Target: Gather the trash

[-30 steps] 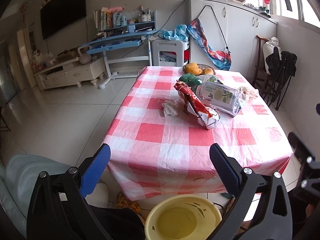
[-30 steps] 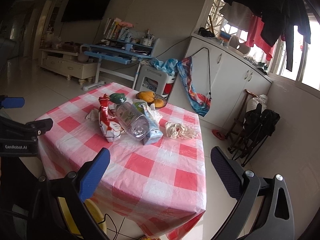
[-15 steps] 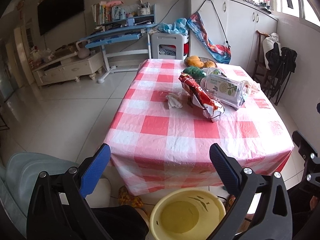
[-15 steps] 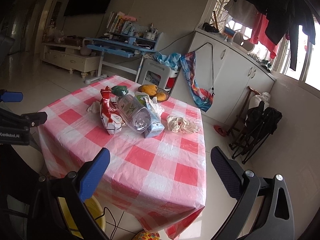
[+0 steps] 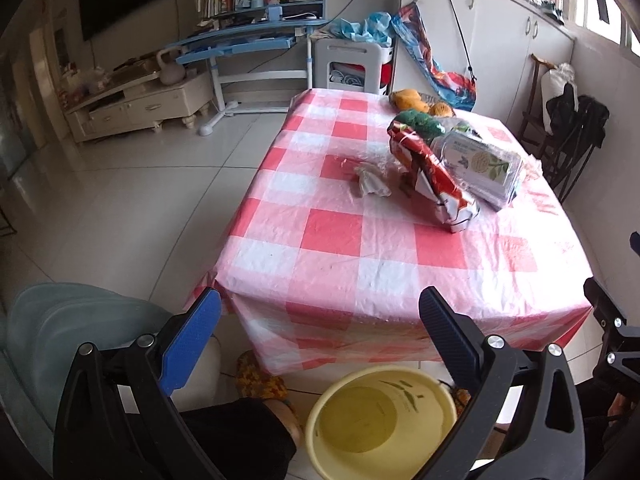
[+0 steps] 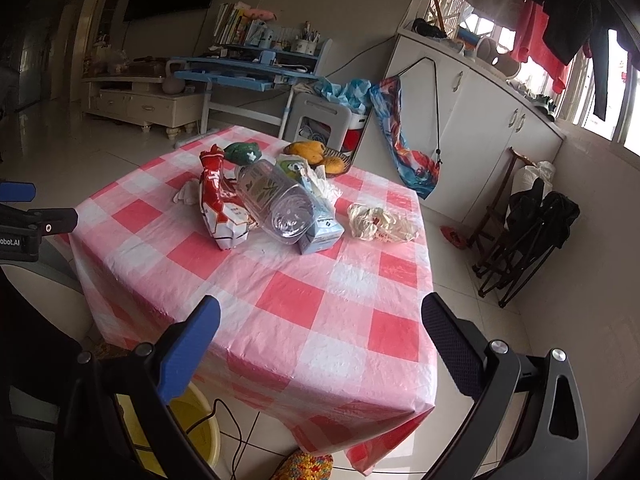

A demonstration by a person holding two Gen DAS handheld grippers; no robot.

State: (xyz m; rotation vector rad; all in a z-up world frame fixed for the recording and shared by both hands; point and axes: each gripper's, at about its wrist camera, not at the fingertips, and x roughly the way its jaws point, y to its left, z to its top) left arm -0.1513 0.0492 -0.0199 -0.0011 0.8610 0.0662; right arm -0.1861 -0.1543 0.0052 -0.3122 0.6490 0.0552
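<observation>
Trash lies on a table with a red-and-white checked cloth (image 5: 344, 240): a red snack bag (image 5: 432, 176), a clear plastic bottle (image 5: 480, 164) on its side, a crumpled tissue (image 5: 370, 180). In the right wrist view I see the snack bag (image 6: 218, 204), the bottle (image 6: 276, 200), a blue carton (image 6: 320, 228) and a crumpled white bag (image 6: 380, 222). A yellow bin (image 5: 380, 420) stands on the floor below the table's near edge. My left gripper (image 5: 320, 320) is open and empty above the bin. My right gripper (image 6: 320, 328) is open and empty over the table's near corner.
A basket of mangoes (image 6: 320, 156) and a green item (image 6: 242, 151) sit at the table's far end. A grey-blue chair (image 5: 60, 320) is at lower left. A folded black chair (image 6: 528, 232) stands by the right wall. A blue desk (image 5: 240, 40) and white cabinets stand behind.
Both grippers have risen and tilted downward, so the table sits lower in view and more of the yellow bin shows. Nothing on the table has moved.
</observation>
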